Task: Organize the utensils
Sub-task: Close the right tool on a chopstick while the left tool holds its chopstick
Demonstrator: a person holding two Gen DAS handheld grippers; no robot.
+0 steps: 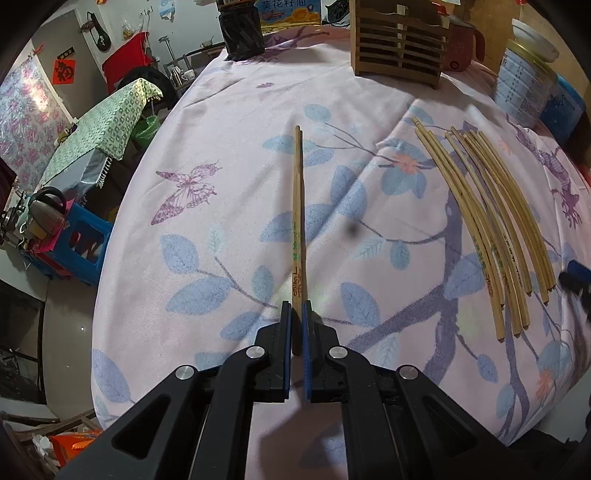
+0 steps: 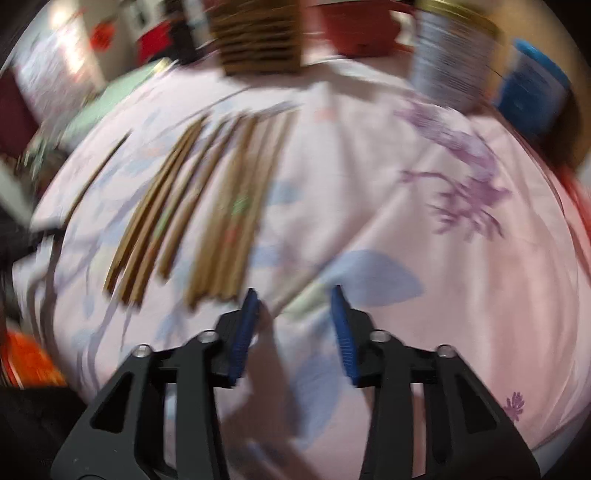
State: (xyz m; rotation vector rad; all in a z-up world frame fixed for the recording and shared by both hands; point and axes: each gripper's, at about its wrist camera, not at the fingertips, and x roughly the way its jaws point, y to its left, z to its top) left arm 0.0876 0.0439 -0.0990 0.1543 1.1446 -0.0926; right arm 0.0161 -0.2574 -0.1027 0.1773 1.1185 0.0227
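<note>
A pair of bamboo chopsticks (image 1: pixel 298 221) is running up the centre of the left wrist view, its thick ends, printed with green and red characters, sitting between the blue pads (image 1: pixel 286 347) of the left gripper (image 1: pixel 296 306), whose jaws are pressing together on the pair. The two sticks are lying close against each other, their thin tips pointing toward the upper middle of the frame.

At the right of that view the loose chopsticks (image 1: pixel 487 229) are lying side by side in a rough row on the tablecloth (image 1: pixel 221 147), the same pale bamboo with coloured print near the thick ends. In the blurred right wrist view the same row (image 2: pixel 207 206) is filling the left half of the frame, and the right gripper (image 2: pixel 295 295) is hanging at lower centre with its jaws spread, nothing between them, just beside the nearest stick ends.

The cloth is pink, printed with blue leaves, purple branches and a butterfly, and is wrinkling across the table. At the top of the left view a slatted wooden holder (image 1: pixel 397 40) is standing, with a black container (image 1: pixel 242 31) at its left and a tin can (image 1: pixel 524 85) at upper right. A table draped in green cloth (image 1: pixel 107 125) and a blue stool (image 1: pixel 81 243) are showing at the left edge.
</note>
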